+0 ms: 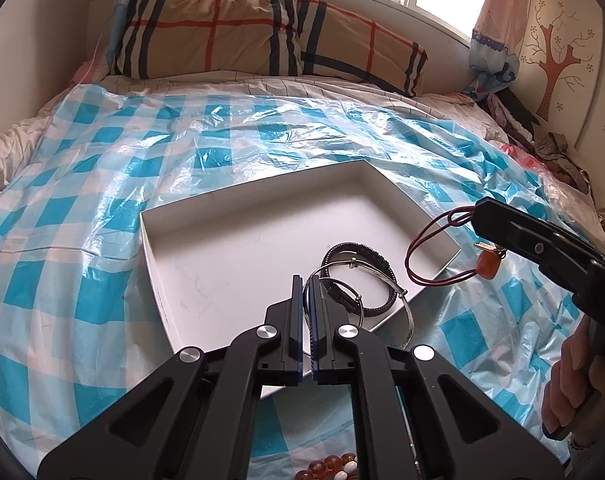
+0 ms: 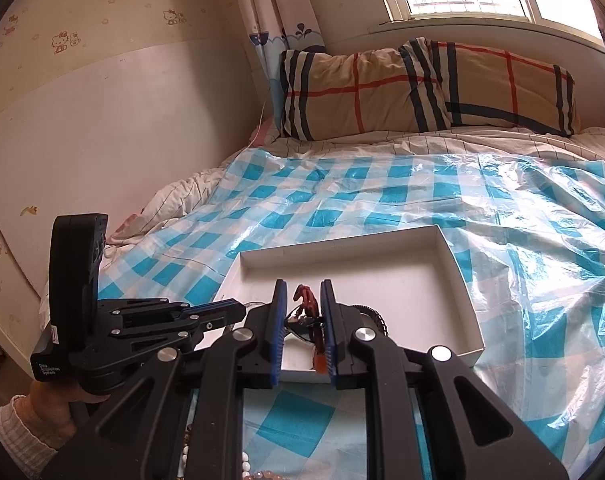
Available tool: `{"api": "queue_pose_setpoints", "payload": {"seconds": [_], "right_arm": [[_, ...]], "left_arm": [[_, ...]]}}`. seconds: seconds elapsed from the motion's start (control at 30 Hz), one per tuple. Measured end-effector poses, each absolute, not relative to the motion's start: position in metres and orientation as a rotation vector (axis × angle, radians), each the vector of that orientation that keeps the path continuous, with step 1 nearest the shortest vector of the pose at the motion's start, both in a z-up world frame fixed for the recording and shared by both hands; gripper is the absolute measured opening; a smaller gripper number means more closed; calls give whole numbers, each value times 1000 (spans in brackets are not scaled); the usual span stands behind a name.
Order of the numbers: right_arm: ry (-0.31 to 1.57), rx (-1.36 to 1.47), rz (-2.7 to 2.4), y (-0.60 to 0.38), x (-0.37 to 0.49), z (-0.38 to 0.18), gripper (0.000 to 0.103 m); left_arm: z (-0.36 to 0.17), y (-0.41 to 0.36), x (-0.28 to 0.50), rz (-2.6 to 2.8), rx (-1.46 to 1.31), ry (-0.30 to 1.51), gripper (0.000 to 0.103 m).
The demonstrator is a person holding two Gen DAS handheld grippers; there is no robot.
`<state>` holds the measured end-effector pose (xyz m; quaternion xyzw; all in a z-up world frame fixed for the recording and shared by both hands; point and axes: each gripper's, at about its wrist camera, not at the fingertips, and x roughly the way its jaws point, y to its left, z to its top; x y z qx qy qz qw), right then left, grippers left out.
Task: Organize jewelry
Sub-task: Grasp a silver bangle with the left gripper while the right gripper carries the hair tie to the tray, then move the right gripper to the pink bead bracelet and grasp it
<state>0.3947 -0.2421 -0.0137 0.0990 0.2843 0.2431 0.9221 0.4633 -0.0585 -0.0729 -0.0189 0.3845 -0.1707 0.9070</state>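
Note:
A shallow white box (image 1: 206,256) lies on the blue-checked plastic sheet; it also shows in the right wrist view (image 2: 454,276). Inside its near right corner lie a black braided bracelet (image 1: 366,254) and a silver bangle (image 1: 364,270). My left gripper (image 1: 307,284) is shut on the silver bangle's near rim over the box. My right gripper (image 2: 302,292) is shut on a red cord necklace (image 1: 426,240) with an amber pendant (image 1: 487,262), held above the box's right edge. In the right wrist view the cord (image 2: 306,300) bunches between the pads.
A plaid pillow (image 1: 270,32) lies at the head of the bed under a window. Amber and white beads (image 1: 334,468) lie on the sheet below my left gripper. Clothes (image 1: 558,152) are piled at the right. A wall runs along the left.

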Motion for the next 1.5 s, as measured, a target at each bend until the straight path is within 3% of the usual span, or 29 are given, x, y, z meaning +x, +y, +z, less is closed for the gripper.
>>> {"api": "queue_pose_setpoints", "payload": {"seconds": [0.37, 0.43, 0.47, 0.5, 0.9, 1.5], "right_arm": [[647, 306, 559, -227, 429, -43, 18], [693, 320, 553, -225, 443, -56, 26], [711, 319, 531, -226, 448, -63, 42], [723, 315, 510, -227, 451, -68, 44], [714, 280, 456, -255, 405, -55, 44], [936, 145, 546, -227, 340, -97, 51]], "left_arm": [[-94, -58, 481, -315, -55, 840, 3], [-95, -56, 482, -308, -60, 841, 3], [-95, -55, 482, -306, -63, 842, 3], [-95, -53, 482, -304, -65, 841, 3], [-84, -24, 441, -297, -56, 838, 4], [-115, -54, 350, -546, 95, 971, 4]]}}
